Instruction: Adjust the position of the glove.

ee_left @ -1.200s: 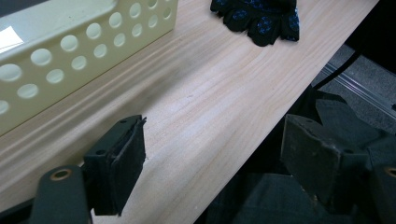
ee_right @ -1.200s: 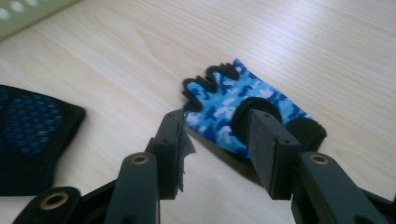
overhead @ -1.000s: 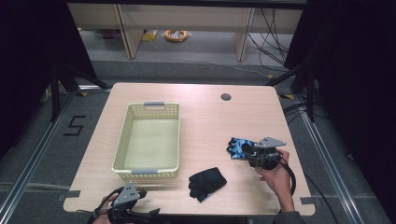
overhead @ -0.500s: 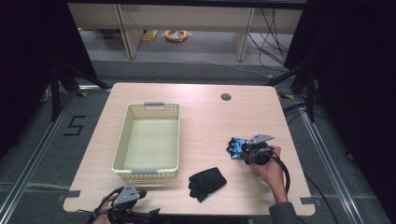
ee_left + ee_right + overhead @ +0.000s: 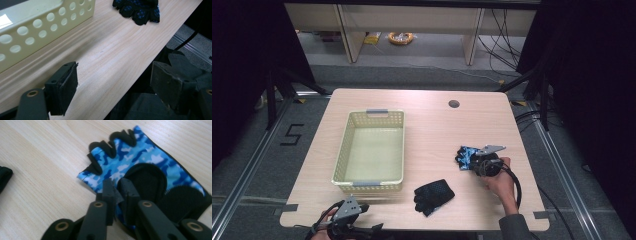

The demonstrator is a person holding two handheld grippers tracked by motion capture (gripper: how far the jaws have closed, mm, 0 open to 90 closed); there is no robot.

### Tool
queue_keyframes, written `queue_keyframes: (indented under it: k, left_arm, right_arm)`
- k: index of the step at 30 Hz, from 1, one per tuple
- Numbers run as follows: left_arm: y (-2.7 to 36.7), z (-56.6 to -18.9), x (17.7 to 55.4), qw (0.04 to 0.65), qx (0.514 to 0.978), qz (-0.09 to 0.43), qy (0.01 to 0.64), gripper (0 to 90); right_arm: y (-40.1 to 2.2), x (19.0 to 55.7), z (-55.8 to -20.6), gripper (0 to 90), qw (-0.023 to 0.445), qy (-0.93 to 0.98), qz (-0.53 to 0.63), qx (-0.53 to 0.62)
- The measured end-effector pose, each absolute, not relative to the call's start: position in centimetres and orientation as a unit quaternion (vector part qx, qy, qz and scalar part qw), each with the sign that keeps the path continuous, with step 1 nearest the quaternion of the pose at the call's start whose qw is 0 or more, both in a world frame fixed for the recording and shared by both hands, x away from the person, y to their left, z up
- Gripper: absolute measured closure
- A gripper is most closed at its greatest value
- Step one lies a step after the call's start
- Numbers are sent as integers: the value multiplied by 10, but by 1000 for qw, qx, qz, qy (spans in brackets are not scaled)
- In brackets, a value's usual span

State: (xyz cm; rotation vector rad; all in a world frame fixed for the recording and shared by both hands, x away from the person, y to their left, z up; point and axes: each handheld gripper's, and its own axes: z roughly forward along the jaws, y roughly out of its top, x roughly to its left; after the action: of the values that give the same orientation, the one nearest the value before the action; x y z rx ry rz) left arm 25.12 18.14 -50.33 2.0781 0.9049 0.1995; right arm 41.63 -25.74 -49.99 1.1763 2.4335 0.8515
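Right tongs (image 5: 116, 191) just clenched on blue camouflage fingerless glove (image 5: 140, 162) near surface's right edge | left tongs (image 5: 112, 87) released, idle | lift toward cream perforated basket (image 5: 371, 150) likely next

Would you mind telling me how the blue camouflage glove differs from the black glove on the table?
The blue camouflage glove is fingerless and brightly patterned; the black glove is dark with small blue dots. The right hand-held gripper is pinching the camouflage glove's edge, while the black glove lies untouched nearer the basket. Both rest on the table.
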Motion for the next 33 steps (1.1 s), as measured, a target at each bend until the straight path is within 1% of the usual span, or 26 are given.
queue_keyframes:
  k: [4, 5, 7, 12, 13, 14, 17, 18, 20, 24, 28, 31, 33]
  left_arm:
    - [182, -503, 251, 418, 831, 80, 358, 215]
    - [181, -503, 251, 421, 829, 79, 359, 215]
    - [182, -503, 251, 410, 835, 78, 360, 216]
    - [180, -504, 250, 424, 824, 72, 370, 215]
    - [181, -503, 250, 419, 828, 67, 366, 215]
    - [180, -504, 250, 429, 822, 85, 363, 215]
    - [182, -503, 251, 420, 830, 73, 359, 215]
    - [181, -504, 251, 425, 826, 80, 362, 215]
    - [182, -503, 251, 420, 830, 74, 360, 215]
    - [182, -503, 251, 423, 827, 79, 361, 215]
    - [182, -503, 251, 423, 827, 79, 361, 215]
    - [182, -503, 251, 423, 827, 79, 361, 215]
    - [182, -503, 251, 422, 827, 81, 361, 215]
  right_arm:
    - [-256, 417, -501, 885, 169, 843, 308, 407]
    - [-255, 416, -500, 889, 162, 837, 314, 418]
    - [-258, 415, -491, 890, 181, 842, 306, 405]
    - [-260, 408, -466, 891, 202, 824, 355, 392]
    - [-260, 406, -461, 891, 203, 822, 366, 386]
    - [-259, 403, -456, 891, 203, 821, 372, 381]
    - [-252, 392, -442, 891, 204, 825, 390, 354]
    - [-249, 390, -440, 891, 202, 828, 394, 344]
    - [-241, 382, -433, 891, 199, 833, 405, 320]
    - [-222, 366, -426, 891, 187, 849, 418, 262]
    - [-206, 354, -426, 891, 165, 864, 423, 219]
    - [-197, 349, -430, 891, 143, 867, 428, 213]
    - [-192, 347, -431, 891, 138, 869, 431, 200]
